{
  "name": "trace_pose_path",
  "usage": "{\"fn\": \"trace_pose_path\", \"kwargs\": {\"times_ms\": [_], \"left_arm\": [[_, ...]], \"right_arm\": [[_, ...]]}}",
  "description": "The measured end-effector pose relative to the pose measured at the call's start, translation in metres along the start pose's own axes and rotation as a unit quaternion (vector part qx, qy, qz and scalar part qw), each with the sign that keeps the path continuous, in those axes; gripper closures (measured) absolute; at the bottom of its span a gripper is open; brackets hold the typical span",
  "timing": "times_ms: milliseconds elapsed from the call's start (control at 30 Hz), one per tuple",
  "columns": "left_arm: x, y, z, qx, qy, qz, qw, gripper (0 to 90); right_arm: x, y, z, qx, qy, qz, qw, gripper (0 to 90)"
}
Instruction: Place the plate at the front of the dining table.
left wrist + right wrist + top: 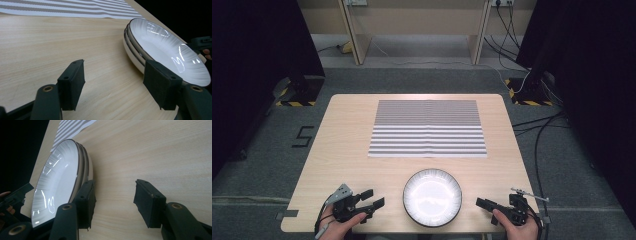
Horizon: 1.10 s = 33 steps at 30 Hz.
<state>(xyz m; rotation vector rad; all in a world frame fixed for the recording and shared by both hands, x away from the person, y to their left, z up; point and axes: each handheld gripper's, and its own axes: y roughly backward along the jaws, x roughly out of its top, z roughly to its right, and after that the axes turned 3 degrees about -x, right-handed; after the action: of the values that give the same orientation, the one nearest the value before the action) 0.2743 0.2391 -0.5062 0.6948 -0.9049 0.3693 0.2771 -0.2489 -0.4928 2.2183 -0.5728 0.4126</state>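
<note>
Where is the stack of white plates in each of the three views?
High view: stack of white plates at bottom centre, near the table's front edge.
Left gripper view: the stack at right, beside the right-hand jaw.
Right gripper view: the stack at left, beside the left-hand jaw.
Shared landmark: striped mat beyond the plates.

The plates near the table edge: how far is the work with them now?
Done: nothing visibly; the stack of plates sits at the near table edge, the striped mat bare. In hand: the left gripper and right gripper flank it, open, empty. Left: gripping and moving plates, probably onto the mat.
</note>
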Motion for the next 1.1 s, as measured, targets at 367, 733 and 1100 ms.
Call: {"fn": "trace_pose_path", "kwargs": {"times_ms": [367,733,1100], "left_arm": [[0.011,-0.011,0.010,-0.022,0.001,-0.013,0.9997,40.5],[0.026,-0.035,0.021,-0.049,-0.008,-0.027,0.9984,49.2],[0.029,-0.053,0.024,-0.053,-0.004,-0.049,0.9974,56.3]], "right_arm": [[0.016,-0.003,-0.017,0.005,0.017,-0.017,0.9997,62.0],[0.038,-0.019,-0.041,0.003,0.048,-0.055,0.9974,75.7],[0.041,-0.040,-0.052,-0.004,0.072,-0.097,0.9927,86.4]]}}
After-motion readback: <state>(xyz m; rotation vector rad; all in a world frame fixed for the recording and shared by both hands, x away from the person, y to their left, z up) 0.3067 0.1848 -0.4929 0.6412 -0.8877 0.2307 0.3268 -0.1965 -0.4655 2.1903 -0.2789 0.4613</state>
